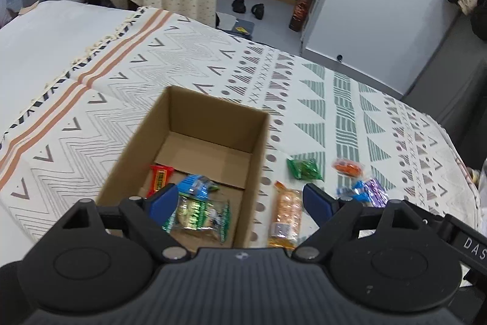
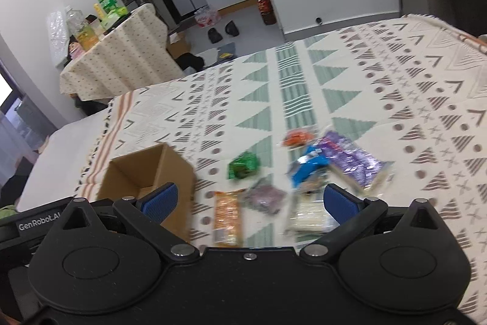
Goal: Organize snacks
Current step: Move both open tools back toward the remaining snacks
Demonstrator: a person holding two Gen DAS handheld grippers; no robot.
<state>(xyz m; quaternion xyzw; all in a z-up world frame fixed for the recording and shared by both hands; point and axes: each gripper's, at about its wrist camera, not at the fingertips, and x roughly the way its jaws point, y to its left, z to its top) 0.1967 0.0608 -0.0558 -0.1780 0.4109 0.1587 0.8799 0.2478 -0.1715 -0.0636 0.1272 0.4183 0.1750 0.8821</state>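
While both tongs, left [image 1: 240,201] and right [image 2: 249,203], gape empty, box [image 1: 258,142] holds three snacks; "GenRobot.AI" and "DAS" show on the housings.

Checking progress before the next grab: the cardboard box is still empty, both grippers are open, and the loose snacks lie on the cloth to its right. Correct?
Not quite: the cardboard box is not empty. The left wrist view shows three packets in it, including a green-edged cracker packet. The left gripper and right gripper are open, and the loose snacks lie right of it.
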